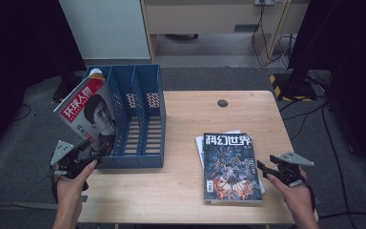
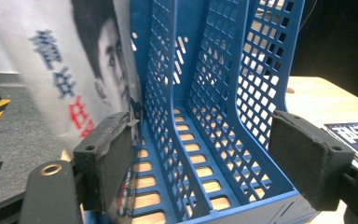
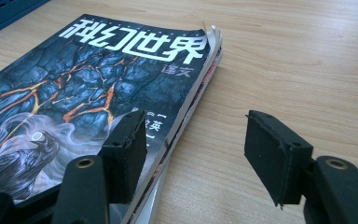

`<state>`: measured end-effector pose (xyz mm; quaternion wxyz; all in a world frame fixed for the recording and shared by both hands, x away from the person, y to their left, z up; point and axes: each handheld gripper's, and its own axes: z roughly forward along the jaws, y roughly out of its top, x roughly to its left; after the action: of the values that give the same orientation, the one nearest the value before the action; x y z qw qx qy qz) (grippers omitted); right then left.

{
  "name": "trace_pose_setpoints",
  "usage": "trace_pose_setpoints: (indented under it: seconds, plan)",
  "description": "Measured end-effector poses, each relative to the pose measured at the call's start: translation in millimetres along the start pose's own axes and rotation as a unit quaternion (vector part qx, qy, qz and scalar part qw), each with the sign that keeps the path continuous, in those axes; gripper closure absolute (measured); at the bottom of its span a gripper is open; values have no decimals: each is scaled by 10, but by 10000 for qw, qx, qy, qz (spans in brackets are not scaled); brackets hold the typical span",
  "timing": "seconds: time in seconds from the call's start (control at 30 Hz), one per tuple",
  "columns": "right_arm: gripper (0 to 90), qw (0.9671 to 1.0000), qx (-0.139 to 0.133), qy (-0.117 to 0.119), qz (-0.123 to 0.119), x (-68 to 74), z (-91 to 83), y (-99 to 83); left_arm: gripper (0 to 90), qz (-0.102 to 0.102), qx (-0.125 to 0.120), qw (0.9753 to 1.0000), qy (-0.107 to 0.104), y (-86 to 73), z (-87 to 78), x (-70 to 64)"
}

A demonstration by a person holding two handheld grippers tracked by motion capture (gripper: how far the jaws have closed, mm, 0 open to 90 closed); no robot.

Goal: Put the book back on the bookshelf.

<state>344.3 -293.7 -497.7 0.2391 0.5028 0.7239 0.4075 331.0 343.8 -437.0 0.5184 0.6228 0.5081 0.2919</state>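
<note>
A pale wooden table (image 1: 181,143) in a dim room holds a blue three-slot file rack (image 1: 138,114) at ten o'clock and a dark-covered magazine (image 1: 229,167), lying on more stacked magazines, at four o'clock. The portrait magazine (image 1: 88,112) leans in the rack's leftmost slot; the left gripper (image 2: 205,158), jaws spread wide, sits at its foot, one pad touching the cover's lower edge. Filing appears under way. The right gripper (image 3: 193,149) stands open, straddling the dark magazine's right edge; the next move likely calls for closing on that edge.
</note>
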Motion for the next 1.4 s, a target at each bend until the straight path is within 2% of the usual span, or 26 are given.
trace_pose_setpoints:
  seconds: [0.17,0.47,0.67,0.7,0.73,0.77,0.87,0.93,1.07,1.13,1.27,1.33,1.4]
  plan:
    - [385,10000,-11,-4,4,-8,-9,0,217,49,115,9999,-41,-17,88,-73]
    - [398,10000,-18,-25,26,-10,-9,2,215,157,204,9992,-321,-40,270,-305]
    - [502,10000,-44,78,-18,23,-4,19,215,266,236,9982,-488,-33,398,-498]
    - [502,10000,-44,78,-18,23,-4,19,215,249,242,9979,-542,-28,422,-533]
    - [542,9999,-11,94,-121,32,-14,28,215,198,244,9972,-671,-18,475,-604]
    - [542,9999,-11,94,-121,32,-14,28,215,198,244,9972,-671,-18,475,-604]
    - [572,9998,-16,100,-149,37,-20,38,216,363,292,9963,-717,3,555,-717]
    - [589,9998,9,126,-144,47,-27,62,216,345,314,9956,-819,14,625,-791]
    - [616,9997,2,216,-132,135,-1,137,217,386,339,9945,-909,33,750,-930]
    - [621,9992,61,264,-309,209,39,206,217,399,355,9938,-979,41,812,-1013]
    - [603,9987,129,306,-398,239,106,257,218,474,422,9920,-1092,53,924,-1177]
    - [522,9985,134,421,-325,248,174,275,218,515,460,9910,-1146,52,960,-1239]
    - [469,9980,199,440,-407,276,262,301,218,545,482,9905,-1170,56,985,-1276]
